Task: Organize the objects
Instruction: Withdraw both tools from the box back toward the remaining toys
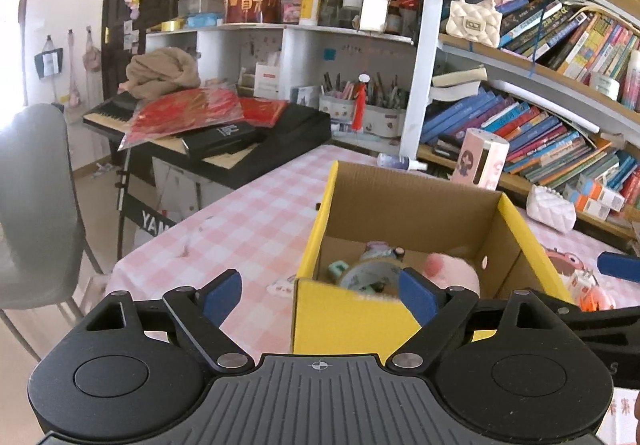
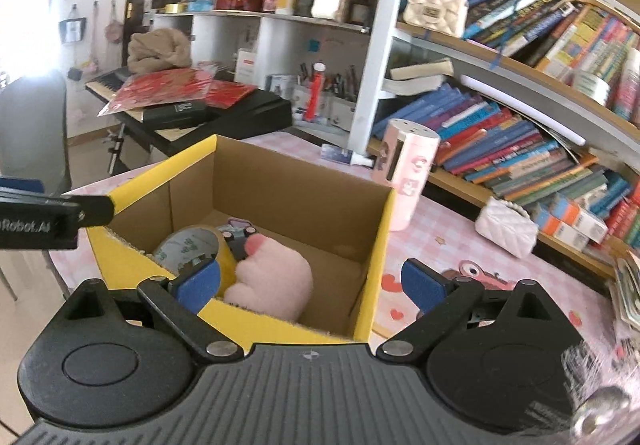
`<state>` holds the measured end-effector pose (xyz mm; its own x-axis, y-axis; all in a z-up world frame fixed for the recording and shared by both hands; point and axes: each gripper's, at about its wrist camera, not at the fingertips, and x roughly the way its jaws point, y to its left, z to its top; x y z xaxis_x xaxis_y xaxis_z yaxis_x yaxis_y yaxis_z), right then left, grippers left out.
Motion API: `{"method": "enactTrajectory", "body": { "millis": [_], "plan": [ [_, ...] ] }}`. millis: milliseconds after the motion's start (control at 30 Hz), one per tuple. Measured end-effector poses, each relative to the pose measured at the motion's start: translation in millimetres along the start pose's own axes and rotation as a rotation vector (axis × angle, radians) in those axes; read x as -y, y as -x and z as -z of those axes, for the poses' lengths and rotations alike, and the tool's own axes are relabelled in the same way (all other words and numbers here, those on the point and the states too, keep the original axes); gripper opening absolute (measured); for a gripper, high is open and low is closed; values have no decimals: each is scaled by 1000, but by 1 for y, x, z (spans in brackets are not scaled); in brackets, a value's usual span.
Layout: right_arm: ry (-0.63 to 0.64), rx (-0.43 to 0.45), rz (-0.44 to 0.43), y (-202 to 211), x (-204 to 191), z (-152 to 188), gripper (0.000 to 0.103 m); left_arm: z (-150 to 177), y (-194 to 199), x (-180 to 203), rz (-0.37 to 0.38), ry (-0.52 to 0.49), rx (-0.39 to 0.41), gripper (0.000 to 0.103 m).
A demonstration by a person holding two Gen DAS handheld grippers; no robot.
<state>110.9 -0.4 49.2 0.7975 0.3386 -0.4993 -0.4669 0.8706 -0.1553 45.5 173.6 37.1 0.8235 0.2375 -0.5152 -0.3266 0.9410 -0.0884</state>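
A: Where is the yellow cardboard box [image 1: 404, 213] relative to the left gripper [image 1: 320, 295]?

B: Straight ahead and below it, on the pink checked tablecloth [image 1: 248, 221]. The jaws are spread wide with nothing between the pads; the box's near left corner shows in the gap.

A: And the right gripper [image 2: 312, 283]?

B: Also spread wide and empty, hanging over the box's near wall. Its left pad overlaps the tape roll [image 2: 188, 247] in view; whether they touch, I cannot tell.

A: What lies inside?

B: The tape roll on the left, a pink plush toy [image 2: 276, 277] beside it, a small toy car [image 2: 240, 235] behind them.

A: Outside the box?

B: A pink cylindrical container [image 2: 406, 169] just beyond the far right corner, and a white quilted purse [image 2: 506, 231] near the bookshelf [image 2: 520, 117].
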Motion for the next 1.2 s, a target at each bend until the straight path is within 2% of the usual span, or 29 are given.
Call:
{"method": "enactTrajectory", "body": {
  "millis": [200,333,567,933,1200],
  "plan": [
    [-47,-51,42,17,-9,20,98,20,18,-8,-36,-14,-33,89],
    [-67,-98,70,29,-18,37,98,34,31,-15,-49,-15,-61,93],
    [-84,-151,95,52,-34,63,98,55,53,-18,-26,-64,-104,95],
    [-129,-181,119,84,-47,90,98,81,73,-22,0,-117,-160,98],
    [-179,-196,166,105,-42,109,98,94,81,-10,59,-163,-181,98]
  ]
}}
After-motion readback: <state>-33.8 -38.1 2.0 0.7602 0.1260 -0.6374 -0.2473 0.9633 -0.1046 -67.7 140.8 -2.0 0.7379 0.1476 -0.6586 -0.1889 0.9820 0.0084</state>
